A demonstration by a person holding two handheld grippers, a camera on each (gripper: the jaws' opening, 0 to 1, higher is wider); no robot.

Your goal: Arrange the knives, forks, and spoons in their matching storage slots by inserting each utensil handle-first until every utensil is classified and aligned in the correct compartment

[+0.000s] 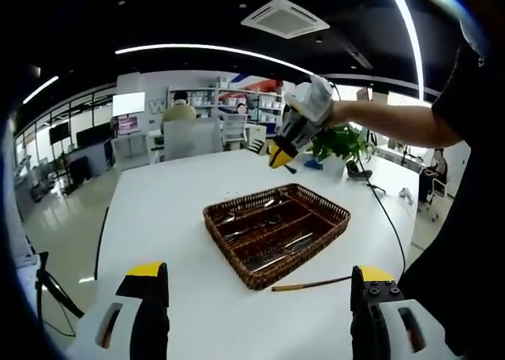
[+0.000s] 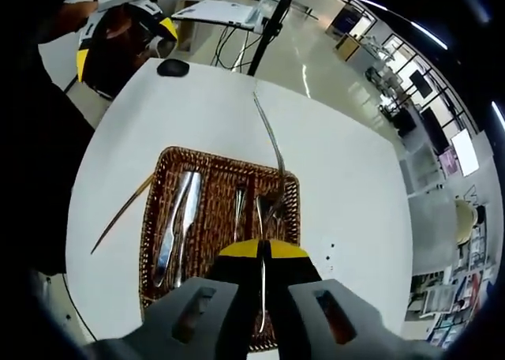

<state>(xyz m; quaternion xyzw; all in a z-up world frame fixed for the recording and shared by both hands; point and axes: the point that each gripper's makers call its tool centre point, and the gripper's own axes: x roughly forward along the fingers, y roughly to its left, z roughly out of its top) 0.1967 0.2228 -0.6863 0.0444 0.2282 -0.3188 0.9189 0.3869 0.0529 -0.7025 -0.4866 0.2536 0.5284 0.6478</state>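
1. The white bench (image 1: 173, 210) took up most of the left gripper view, running from the lower left up to the middle of the frame.
2. The wicker tray (image 1: 276, 232) sat mid-frame in that view, split into long slots. In the right gripper view the tray (image 2: 154, 218) was centre-low, with knives (image 2: 177, 222) in its left slot and more cutlery in the slots to the right, too blurry to sort out.
3. The right gripper (image 2: 263, 253) was at the bottom centre of its own view, fingers clamped on a long thin utensil (image 2: 272, 143) poking up over the tray. Couldn't tell fork or spoon. It also showed at top centre of the left gripper view (image 1: 278, 156), hanging above the tray.
4. The left gripper (image 1: 259, 277) had its fingers spread wide apart, holding nothing, at the bottom of its view.
5. A thin brown stick (image 1: 312, 283) lay on the bench just beside the tray's lower edge.
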